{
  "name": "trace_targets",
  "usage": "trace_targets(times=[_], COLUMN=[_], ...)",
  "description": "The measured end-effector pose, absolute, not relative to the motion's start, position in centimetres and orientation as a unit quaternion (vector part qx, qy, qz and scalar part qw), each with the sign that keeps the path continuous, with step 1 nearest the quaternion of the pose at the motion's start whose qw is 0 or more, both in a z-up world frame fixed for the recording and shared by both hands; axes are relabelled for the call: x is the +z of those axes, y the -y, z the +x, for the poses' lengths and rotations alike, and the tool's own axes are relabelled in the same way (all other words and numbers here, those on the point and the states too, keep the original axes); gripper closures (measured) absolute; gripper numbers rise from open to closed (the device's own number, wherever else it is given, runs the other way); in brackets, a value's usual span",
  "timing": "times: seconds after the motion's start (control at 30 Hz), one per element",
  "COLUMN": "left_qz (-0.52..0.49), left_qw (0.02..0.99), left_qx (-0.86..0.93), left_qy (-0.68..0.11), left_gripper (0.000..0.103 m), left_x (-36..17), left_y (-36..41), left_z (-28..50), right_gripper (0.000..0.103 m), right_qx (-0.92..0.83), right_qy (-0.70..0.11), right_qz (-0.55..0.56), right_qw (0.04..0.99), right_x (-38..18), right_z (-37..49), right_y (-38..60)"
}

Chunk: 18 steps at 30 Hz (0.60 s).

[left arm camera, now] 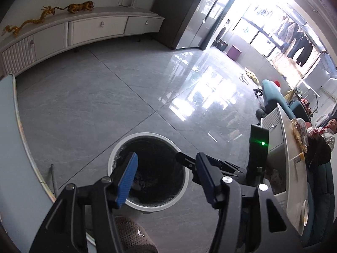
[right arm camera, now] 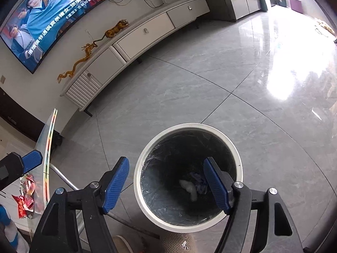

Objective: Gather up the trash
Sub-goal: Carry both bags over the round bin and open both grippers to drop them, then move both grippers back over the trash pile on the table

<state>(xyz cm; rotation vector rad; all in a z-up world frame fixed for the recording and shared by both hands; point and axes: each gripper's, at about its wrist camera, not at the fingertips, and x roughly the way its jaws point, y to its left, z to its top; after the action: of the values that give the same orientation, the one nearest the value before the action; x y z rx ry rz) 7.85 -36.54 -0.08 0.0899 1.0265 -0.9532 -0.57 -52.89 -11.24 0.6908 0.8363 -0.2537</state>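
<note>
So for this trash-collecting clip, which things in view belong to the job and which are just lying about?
Part of the job:
- white trash bin with dark liner
- white wad and bluish scrap inside it
- red wrappers on the glass table
- left gripper and right gripper, both open and empty

Just lying about:
- golden figurines
- TV cabinet
- television
</note>
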Motion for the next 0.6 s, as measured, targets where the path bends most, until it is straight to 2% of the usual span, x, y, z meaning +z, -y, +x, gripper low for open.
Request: trace_targets(times=[0.27,0.6], left_qz=[0.01,-0.06], left_qw=[0.84,0.905], left_qx=[-0.35,-0.222], left_qy=[-0.415,-0.359], left_gripper=[0.048,0.048], left_x=[4.5,8.3], left_y=[27.4,10.9], left_z=[6.5,5.7], right_gripper=[0.032,0.032], right_qx=[-0.064,0.011], right_qy=[-0.357,-0.328], right_qz=[0.295,0.236], right_qw=[0.884,0.915], right_x=[-4.9,1.2], right_z=[-0.6,-0.7], right_y=[47.8,39.0])
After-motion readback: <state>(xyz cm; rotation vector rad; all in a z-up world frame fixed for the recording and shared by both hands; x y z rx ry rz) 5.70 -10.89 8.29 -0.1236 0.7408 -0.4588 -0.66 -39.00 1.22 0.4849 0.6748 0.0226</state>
